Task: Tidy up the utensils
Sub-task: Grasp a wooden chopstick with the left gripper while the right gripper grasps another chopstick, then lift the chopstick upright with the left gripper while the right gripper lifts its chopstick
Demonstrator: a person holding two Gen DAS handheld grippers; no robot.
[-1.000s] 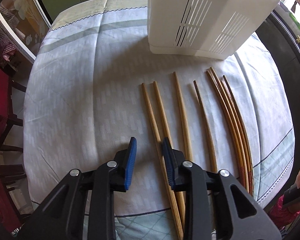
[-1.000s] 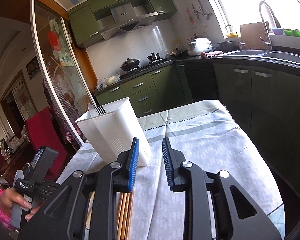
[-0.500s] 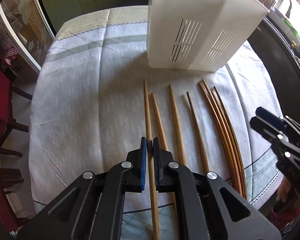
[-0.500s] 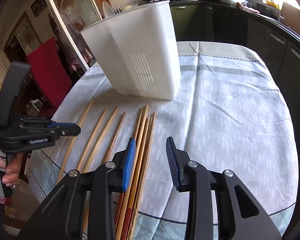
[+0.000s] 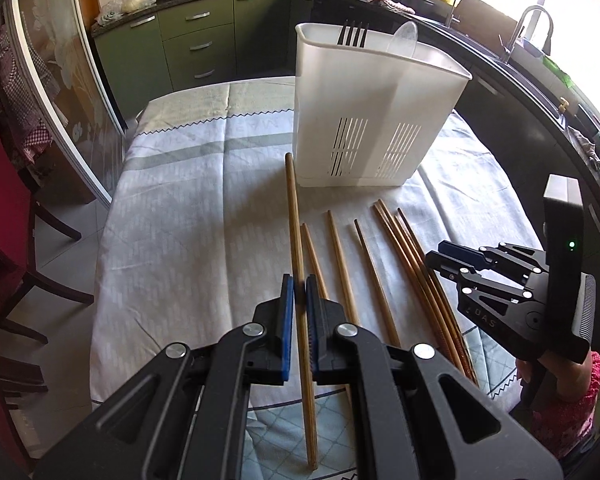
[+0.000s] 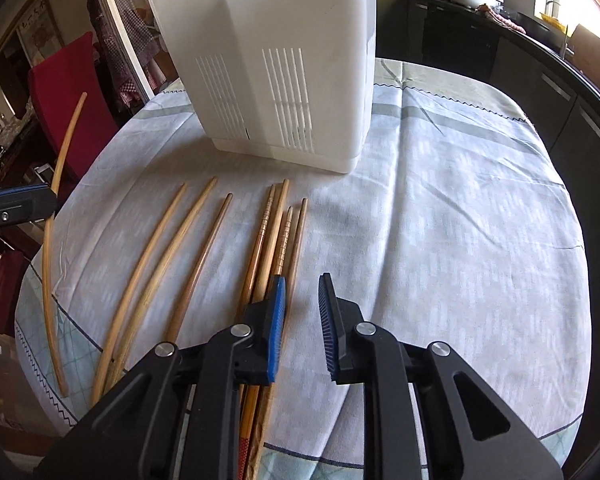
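A person working two handheld grippers sorts chopsticks on a cloth-covered tabletop (image 5: 172, 208) in a green-cabinet kitchen. The left gripper (image 5: 296, 292) is pinching a single pale chopstick (image 5: 294, 216) partway along its length, its blue pads pressed together on the wood; the stick hangs clear of the cloth, its far tip pointing toward the white utensil holder (image 5: 376, 120) that stands near the tabletop's far edge with a fork (image 5: 353, 34) and a spoon (image 5: 405, 38) already inside.

The right gripper (image 6: 302, 320) hovers at the near edge, over the right-hand side of the row, its jaws closing with nothing between the pads; the bundle of four darker chopsticks (image 6: 278, 232) lies just to their left, under the left finger. Three loose chopsticks (image 6: 188, 248) lie on the cloth between the bundle and the lifted stick.

The risks are plain. The held chopstick is gripped off-centre on a smooth, round shaft, so it could pivot or slip in the pads when tipped upright over the holder, and its long free end could catch the rim and nudge the light plastic holder. On the right, the jaws are set beside the bundle, not around a stick, so they may shut on air, or scatter the tightly packed four. With both grippers close at the near edge, a clash is possible.
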